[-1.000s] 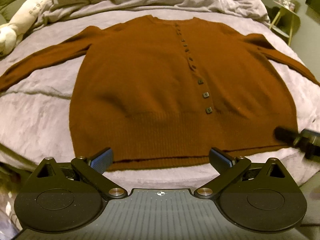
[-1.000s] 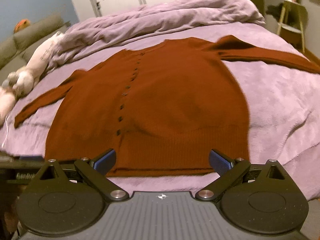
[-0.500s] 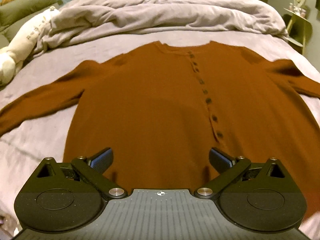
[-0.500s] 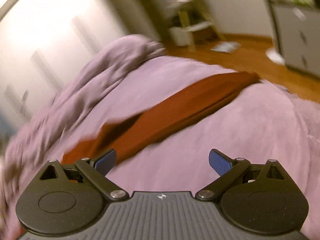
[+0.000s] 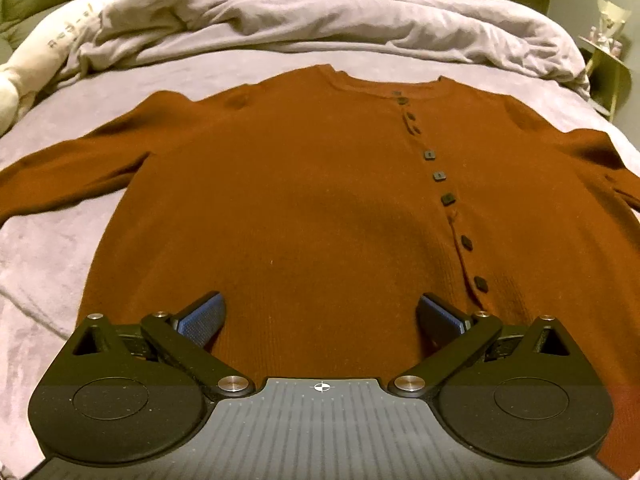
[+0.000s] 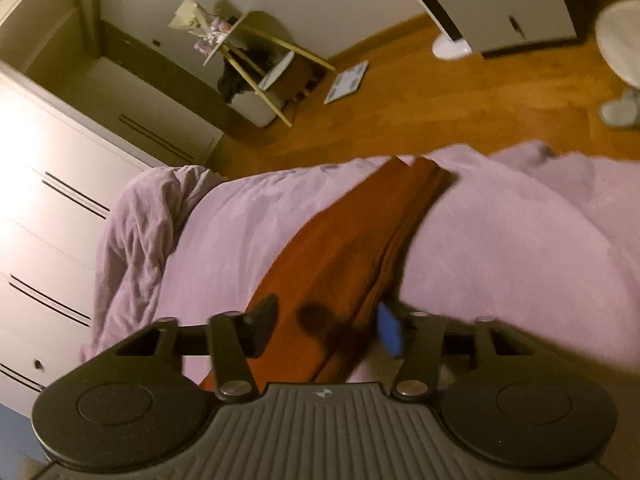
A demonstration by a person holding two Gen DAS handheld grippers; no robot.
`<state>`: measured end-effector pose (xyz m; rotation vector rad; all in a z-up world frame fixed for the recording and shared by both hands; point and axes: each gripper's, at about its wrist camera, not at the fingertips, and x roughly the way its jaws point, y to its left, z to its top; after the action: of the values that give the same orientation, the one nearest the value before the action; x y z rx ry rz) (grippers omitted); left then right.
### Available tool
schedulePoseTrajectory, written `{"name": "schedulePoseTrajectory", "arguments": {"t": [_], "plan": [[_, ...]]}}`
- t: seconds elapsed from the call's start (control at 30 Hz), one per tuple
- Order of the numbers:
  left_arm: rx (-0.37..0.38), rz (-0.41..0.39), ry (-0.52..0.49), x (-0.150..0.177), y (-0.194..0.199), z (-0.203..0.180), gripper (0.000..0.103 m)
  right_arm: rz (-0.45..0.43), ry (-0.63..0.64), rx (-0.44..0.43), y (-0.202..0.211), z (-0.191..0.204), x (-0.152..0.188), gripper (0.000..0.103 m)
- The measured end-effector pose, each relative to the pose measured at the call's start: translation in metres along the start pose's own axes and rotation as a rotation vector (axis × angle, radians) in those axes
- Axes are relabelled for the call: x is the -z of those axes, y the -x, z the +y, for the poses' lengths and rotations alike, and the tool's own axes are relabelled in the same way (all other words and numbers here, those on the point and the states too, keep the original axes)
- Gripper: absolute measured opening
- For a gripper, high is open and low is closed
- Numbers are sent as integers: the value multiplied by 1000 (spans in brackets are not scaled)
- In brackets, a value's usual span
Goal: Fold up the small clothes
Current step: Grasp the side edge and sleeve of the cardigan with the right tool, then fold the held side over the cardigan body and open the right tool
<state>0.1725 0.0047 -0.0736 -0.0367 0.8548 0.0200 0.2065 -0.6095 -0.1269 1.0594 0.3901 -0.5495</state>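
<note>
A rust-brown buttoned cardigan (image 5: 304,184) lies flat and face up on the lilac bed cover (image 5: 44,248), sleeves spread to both sides. My left gripper (image 5: 320,316) is open and empty, low over the hem near the cardigan's middle. In the right wrist view, my right gripper (image 6: 328,328) is over the cardigan's right sleeve (image 6: 360,248), which runs out toward the bed edge. Its jaws stand partly closed on either side of the sleeve, which lies flat between them, and have not met.
A bunched lilac duvet (image 5: 320,16) lies along the head of the bed. A pale plush toy (image 5: 24,68) lies at the far left. Beyond the bed edge are wooden floor (image 6: 460,96), a small side table (image 6: 256,60) and white wardrobes (image 6: 48,216).
My left gripper has moved forward over the hem. My right gripper has swung right to the sleeve, and its jaws have narrowed around it.
</note>
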Motion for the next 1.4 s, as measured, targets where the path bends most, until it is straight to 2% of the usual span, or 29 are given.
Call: {"name": "schedulePoseTrajectory", "arguments": {"t": [0.03,0.1,0.17,0.23,0.33,0.4,0.5,0.57,0.63,0.67,0.77,0.87,1.03,1.17,1.2,1.23,1.27,1.33,1.4], "plan": [[-1,-3,-6,0,1,-1,103,-3,21,18,-4,2,1,24],[-10,-10,-38,2,0,-4,103,-8,76,48,-2,10,0,12],[-16,-9,-80,1,1,-7,103,-22,169,85,-1,26,-1,7],[-11,-4,-85,-4,3,-6,103,-68,312,95,9,51,4,7],[44,-30,-58,-18,12,-3,103,-144,637,2,37,112,39,6],[109,-50,-40,-34,17,-5,103,-158,867,-119,60,152,82,6],[225,-84,-3,-62,19,-13,103,-87,1143,-331,92,191,165,7],[312,-88,29,-79,14,-20,103,-5,1252,-405,101,200,210,15],[384,-72,52,-94,4,-27,103,55,1312,-437,105,196,243,42],[408,-67,58,-98,-1,-30,103,64,1341,-425,105,191,256,46],[464,-29,84,-113,-27,-44,101,45,1387,-339,100,175,269,48],[498,41,108,-125,-63,-57,91,58,1406,-240,90,162,268,48],[565,181,254,-129,-124,-64,90,53,1386,-205,84,155,256,48],[603,188,313,-131,-143,-72,89,58,1351,-206,87,148,256,50],[613,186,315,-133,-145,-75,82,60,1346,-210,87,146,257,50],[614,191,317,-135,-147,-78,68,59,1344,-214,86,146,258,50],[601,196,314,-135,-149,-81,61,61,1345,-216,87,146,260,50],[597,208,301,-138,-153,-87,29,67,1353,-214,84,147,264,50],[587,239,307,-138,-158,-90,6,65,1366,-210,84,148,269,50]]}}
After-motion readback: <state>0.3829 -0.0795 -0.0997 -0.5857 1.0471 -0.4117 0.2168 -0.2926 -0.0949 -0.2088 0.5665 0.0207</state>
